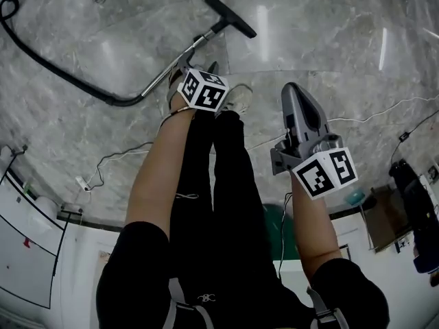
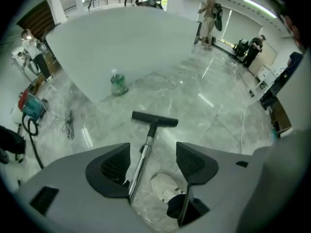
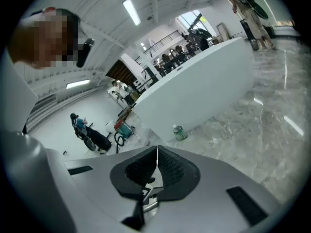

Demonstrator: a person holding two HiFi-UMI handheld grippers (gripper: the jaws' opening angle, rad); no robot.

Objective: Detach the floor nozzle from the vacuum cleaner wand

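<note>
The black floor nozzle [image 1: 230,16] lies on the marble floor, joined to the silver wand [image 1: 195,45], which runs back toward my feet. A black hose [image 1: 62,74] curves away to the left. My left gripper [image 1: 195,74] points steeply down over the wand's near end, under its marker cube. In the left gripper view the left gripper [image 2: 151,161] is open. The wand [image 2: 143,154] shows in the gap close to the left pad, and the nozzle [image 2: 154,119] lies beyond. My right gripper [image 1: 291,91] hangs to the right, away from the wand. It is shut [image 3: 157,166] on nothing.
A white shoe [image 2: 165,186] stands beside the wand. A green bottle [image 2: 118,84] sits by a white counter [image 2: 126,38]. The teal vacuum body [image 2: 31,106] and a coiled cable [image 2: 68,123] lie at left. White cords [image 1: 103,166] cross the floor. People stand far off.
</note>
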